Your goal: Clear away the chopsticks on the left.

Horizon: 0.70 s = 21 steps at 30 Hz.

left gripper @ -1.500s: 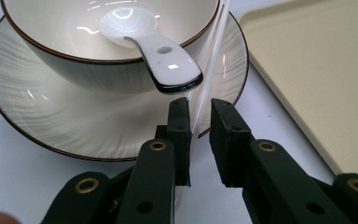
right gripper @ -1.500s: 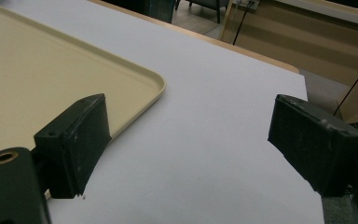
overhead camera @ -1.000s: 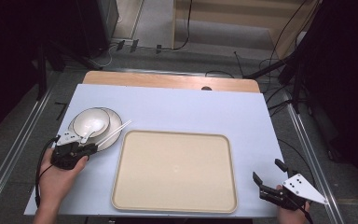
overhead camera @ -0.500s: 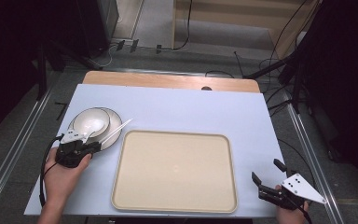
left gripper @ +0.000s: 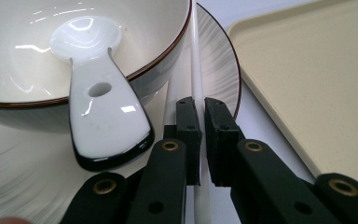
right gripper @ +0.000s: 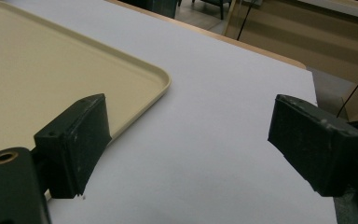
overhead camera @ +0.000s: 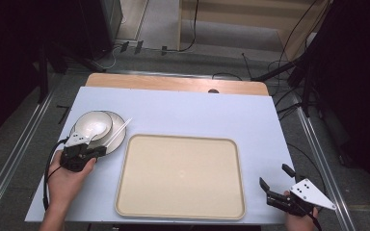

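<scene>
Grip looks thin: left hand-held gripper has just been closing, now clenched on white chopsticks on plate near tabletop's left edge; they could pivot/slip, knocking spoon in bowl. Right hand-held gripper released, near right corner.

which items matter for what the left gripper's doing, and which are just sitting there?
In play: left gripper, shut on white chopsticks; plate under them.
Idle: bowl, spoon, beige tray, right gripper, open.
</scene>
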Motion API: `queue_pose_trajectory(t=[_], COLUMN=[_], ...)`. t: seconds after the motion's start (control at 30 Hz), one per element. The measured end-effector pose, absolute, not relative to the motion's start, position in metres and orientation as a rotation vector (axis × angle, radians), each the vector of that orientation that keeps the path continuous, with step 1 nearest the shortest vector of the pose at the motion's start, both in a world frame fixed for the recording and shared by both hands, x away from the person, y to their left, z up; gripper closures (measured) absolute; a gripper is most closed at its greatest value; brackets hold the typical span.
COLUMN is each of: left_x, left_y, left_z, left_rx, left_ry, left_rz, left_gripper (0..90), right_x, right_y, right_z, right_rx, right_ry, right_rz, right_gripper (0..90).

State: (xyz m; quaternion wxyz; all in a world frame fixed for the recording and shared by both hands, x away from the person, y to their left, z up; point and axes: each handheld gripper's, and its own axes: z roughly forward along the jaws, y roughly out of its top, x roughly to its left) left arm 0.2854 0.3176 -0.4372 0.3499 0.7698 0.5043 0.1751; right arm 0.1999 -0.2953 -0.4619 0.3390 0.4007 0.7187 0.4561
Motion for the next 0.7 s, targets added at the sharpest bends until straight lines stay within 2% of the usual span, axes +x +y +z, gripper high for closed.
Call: queue_pose_trajectory(t=[0.2, 0.7], left_x=[0.285, 0.266], left_y=[0.315, 0.293], left_z=[-0.436, -0.421], left_rx=[2.009, 1.998], left_ry=[1.292, 1.267], left_rz=[0.488, 0.468], left_gripper=[85.6, 85.5], right_x=[0.2, 0.2], right_y=[-0.296, -0.301], right_z=[-0.462, -0.463], right_rx=[1.044, 1.057], right_ry=[1.868, 1.848], right_rz=[1.189, 1.211], right_gripper=[13.0, 13.0])
